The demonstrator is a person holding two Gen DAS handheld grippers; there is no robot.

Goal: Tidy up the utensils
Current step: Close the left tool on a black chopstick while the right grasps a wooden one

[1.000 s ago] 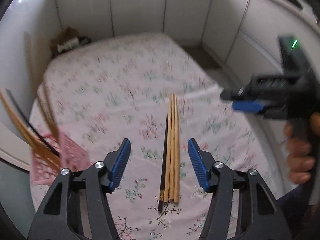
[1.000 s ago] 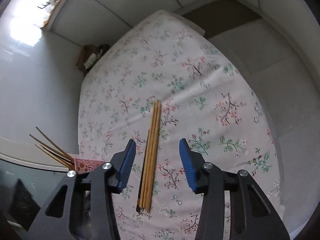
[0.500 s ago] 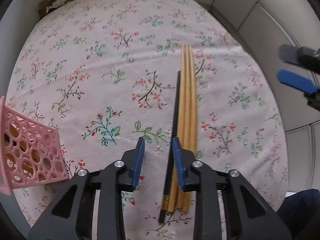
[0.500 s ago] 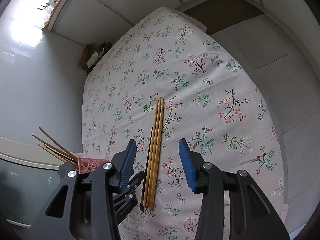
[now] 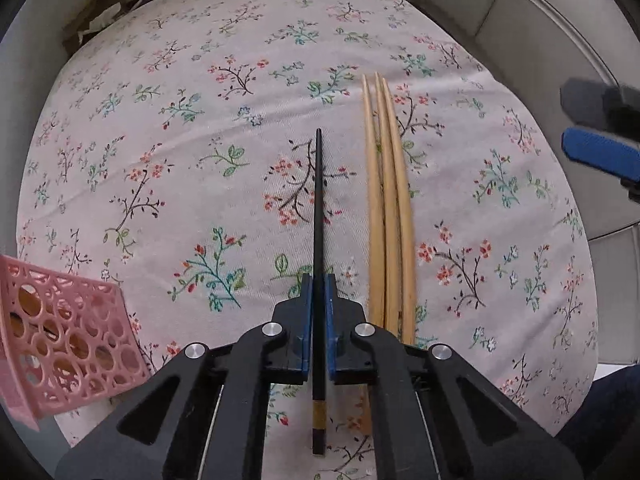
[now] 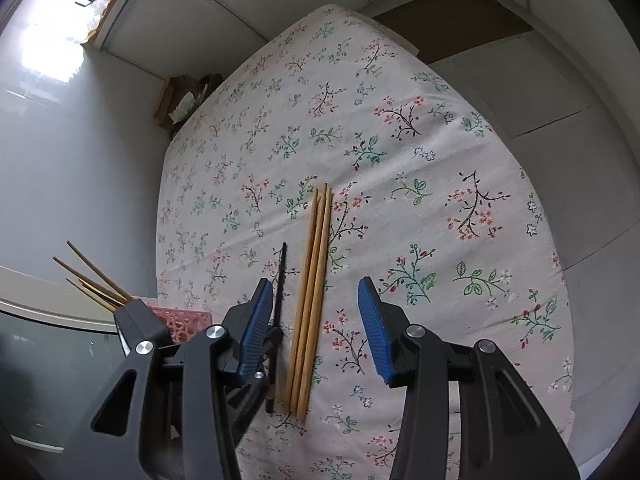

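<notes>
My left gripper [image 5: 318,284] is shut on a black chopstick [image 5: 318,200], which points away along the fingers, a little left of three wooden chopsticks [image 5: 390,208] lying side by side on the floral cloth [image 5: 200,140]. A pink perforated holder [image 5: 60,340] stands at the left edge. In the right wrist view my right gripper [image 6: 316,320] is open and empty above the wooden chopsticks [image 6: 312,300]. The black chopstick [image 6: 280,280] and the left gripper sit to its lower left. The pink holder [image 6: 184,320] there holds several wooden chopsticks [image 6: 92,280].
The cloth-covered table ends in a drop at the right and near sides. A brown box [image 5: 96,20] lies at the table's far left corner; it also shows in the right wrist view [image 6: 180,100]. White cabinet fronts [image 6: 240,8] stand behind.
My left gripper came down, closed on the black chopstick and drew it left, away from the wooden ones. My right gripper stayed open above them.
</notes>
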